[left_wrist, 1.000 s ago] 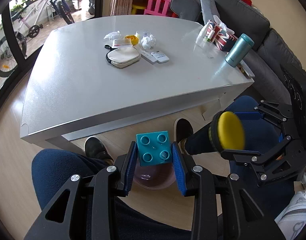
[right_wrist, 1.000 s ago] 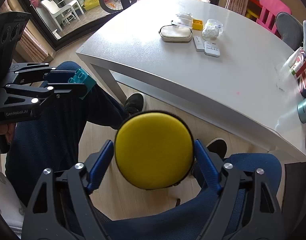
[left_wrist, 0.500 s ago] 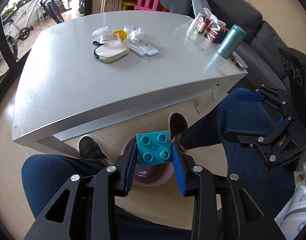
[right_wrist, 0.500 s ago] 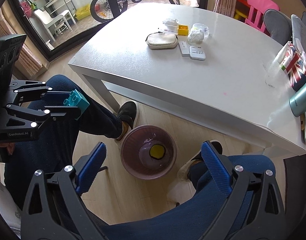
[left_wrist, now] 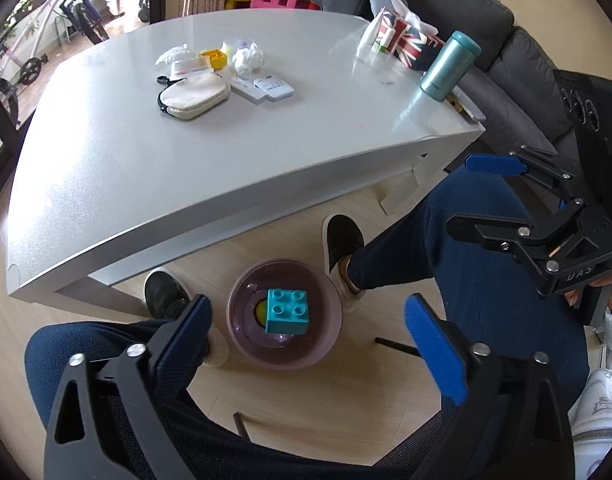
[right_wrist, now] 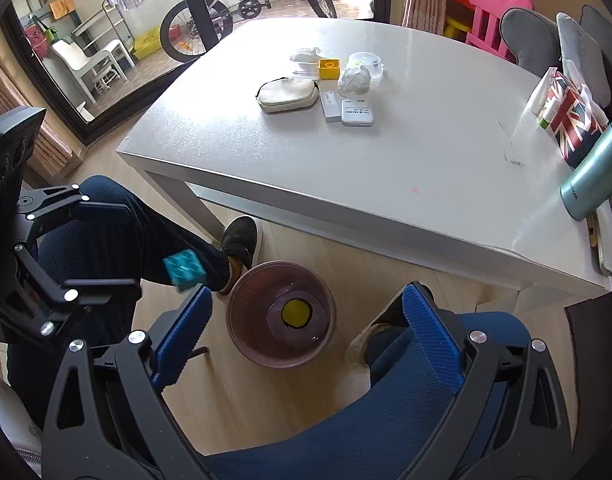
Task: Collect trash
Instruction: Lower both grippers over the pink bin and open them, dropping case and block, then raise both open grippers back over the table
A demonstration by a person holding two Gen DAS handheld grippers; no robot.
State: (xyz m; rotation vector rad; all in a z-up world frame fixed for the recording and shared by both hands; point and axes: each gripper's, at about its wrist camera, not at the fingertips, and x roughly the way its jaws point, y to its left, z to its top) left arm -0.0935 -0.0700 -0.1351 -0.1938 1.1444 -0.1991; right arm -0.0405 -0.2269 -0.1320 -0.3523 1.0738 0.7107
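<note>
— What is held in the translucent purple bin [left_wrist: 284, 316] on the wooden floor?

— A round yellow disc [right_wrist: 295, 312] is seen flat at its bottom. A teal studded plastic block [left_wrist: 287, 311] is seen in mid-air over the bin, gripped by nothing.

— And the grippers?

— The left gripper [left_wrist: 306, 332] is spread wide and empty, as is the right gripper [right_wrist: 306, 328]; ribbed blue pads are fitted to both.

— The table [left_wrist: 146, 160]?

— A smooth white top is seen, with a crumpled tissue [left_wrist: 248, 58] beside a cream pouch [left_wrist: 194, 96].
</note>
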